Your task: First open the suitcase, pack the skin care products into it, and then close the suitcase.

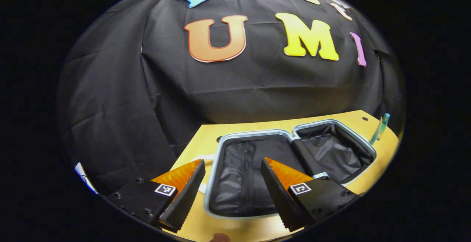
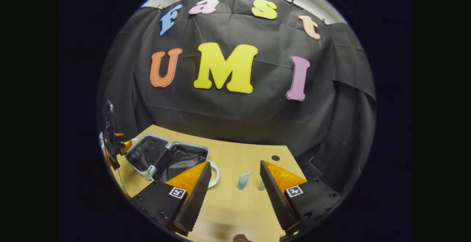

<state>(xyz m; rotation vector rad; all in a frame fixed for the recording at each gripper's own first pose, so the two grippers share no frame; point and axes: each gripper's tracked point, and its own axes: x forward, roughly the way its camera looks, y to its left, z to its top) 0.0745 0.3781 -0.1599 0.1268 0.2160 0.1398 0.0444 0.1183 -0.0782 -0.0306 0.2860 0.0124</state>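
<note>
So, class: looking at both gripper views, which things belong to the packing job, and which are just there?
Part of the job:
- suitcase, lying open on the table, both halves empty
- two skin care tubes, standing on the table apart from the case
- left gripper and right gripper, both open

Just there:
- wooden table
- black cloth wall

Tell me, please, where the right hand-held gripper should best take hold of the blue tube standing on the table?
Probably around the middle of the blue tube, coming level from the front. It stands upright on the table, cap down, ahead of the open right hand-held gripper, and its slim body should fit between the fingers.
</note>
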